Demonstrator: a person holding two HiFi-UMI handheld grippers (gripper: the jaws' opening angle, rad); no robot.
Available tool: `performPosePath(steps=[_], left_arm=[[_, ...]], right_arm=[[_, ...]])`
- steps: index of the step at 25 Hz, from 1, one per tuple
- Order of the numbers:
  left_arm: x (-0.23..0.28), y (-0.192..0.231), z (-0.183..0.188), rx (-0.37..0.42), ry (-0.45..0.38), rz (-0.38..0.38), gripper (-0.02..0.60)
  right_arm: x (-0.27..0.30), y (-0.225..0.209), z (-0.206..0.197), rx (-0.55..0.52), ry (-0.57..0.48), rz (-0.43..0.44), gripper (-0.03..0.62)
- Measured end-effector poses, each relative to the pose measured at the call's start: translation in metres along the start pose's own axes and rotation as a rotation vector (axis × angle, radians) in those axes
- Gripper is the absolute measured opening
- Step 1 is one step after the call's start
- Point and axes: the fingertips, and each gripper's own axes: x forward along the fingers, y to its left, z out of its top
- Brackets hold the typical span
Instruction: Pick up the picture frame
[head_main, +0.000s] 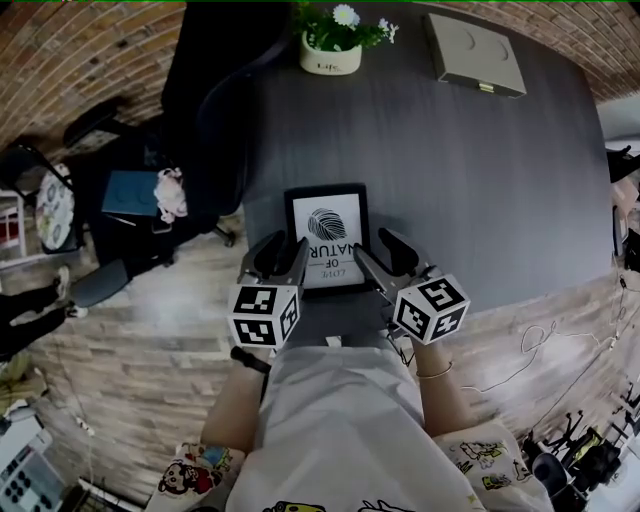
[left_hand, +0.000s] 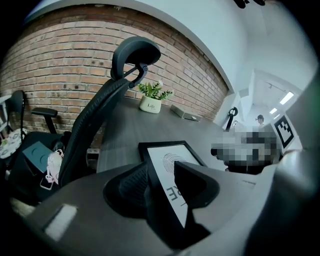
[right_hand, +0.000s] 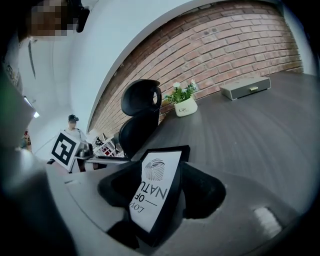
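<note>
The picture frame (head_main: 327, 240) is black with a white print and lies flat on the dark table (head_main: 480, 180), near its front edge. My left gripper (head_main: 283, 252) is at the frame's near left corner, my right gripper (head_main: 380, 254) at its near right corner. In the left gripper view the picture frame's (left_hand: 172, 160) left border runs between the wide jaws of the left gripper (left_hand: 160, 186). In the right gripper view the picture frame's (right_hand: 157, 175) right side sits between the spread jaws of the right gripper (right_hand: 156, 194). I see no pad pressing on it.
A potted plant (head_main: 330, 45) and a flat grey box (head_main: 476, 55) stand at the table's far edge. A black office chair (head_main: 205, 110) is at the table's left side, with a second chair and clutter beyond it. Cables lie on the floor at the right.
</note>
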Motion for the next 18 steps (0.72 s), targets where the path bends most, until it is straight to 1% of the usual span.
performPosePath(steps=[4,8,9,11,12,18], left_arm=[[0.007,0.005,-0.009,-0.019,0.029,0.018,0.169],[0.013,0.008,-0.017,-0.021,0.048,0.048,0.16],[0.014,0.009,-0.019,-0.019,0.054,0.061,0.153],[0.014,0.011,-0.02,-0.014,0.068,0.088,0.111],[0.015,0.011,-0.02,-0.015,0.072,0.096,0.112],[0.016,0.012,-0.021,-0.03,0.057,0.123,0.101]], right_arm=[[0.005,-0.002,-0.002,0.008,0.006,0.008,0.233],[0.006,-0.004,-0.003,0.01,0.006,0.017,0.233],[0.006,-0.005,-0.003,0.011,0.005,0.018,0.233],[0.005,-0.006,-0.003,0.013,0.004,0.019,0.233],[0.004,-0.007,-0.003,0.015,0.004,0.018,0.233],[0.002,-0.015,-0.006,0.029,0.008,0.005,0.224]])
